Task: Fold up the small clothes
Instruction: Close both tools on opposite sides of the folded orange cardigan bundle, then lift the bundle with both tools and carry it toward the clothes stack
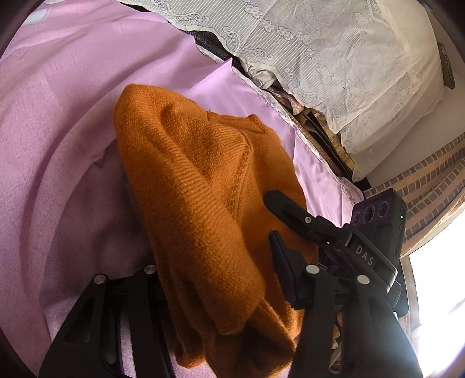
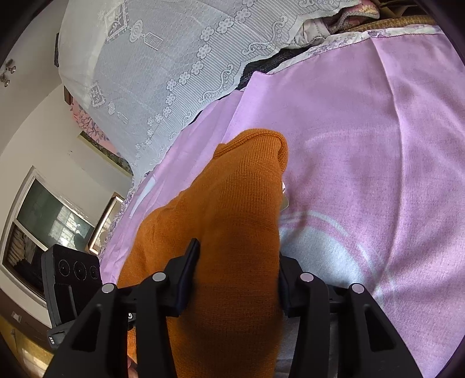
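An orange knit garment (image 1: 203, 186) lies bunched on the pink sheet (image 1: 58, 116). In the left wrist view it fills the gap of my left gripper (image 1: 215, 250), whose jaws are shut on a thick fold; the cloth hides the left finger. One finger (image 1: 287, 209) of the other gripper rests on the garment's right side. In the right wrist view the same garment (image 2: 238, 189) runs up between the jaws of my right gripper (image 2: 237, 253), and both pads press into the bundle. The left tool's body (image 2: 69, 270) shows at lower left.
A white lace cloth (image 1: 334, 58) covers a pile at the bed's far edge, with patterned bedding (image 2: 334, 23) under it. A brick-patterned floor (image 1: 430, 180) and a bright opening lie to the right. A window (image 2: 43, 221) and a cream wall lie left of the bed.
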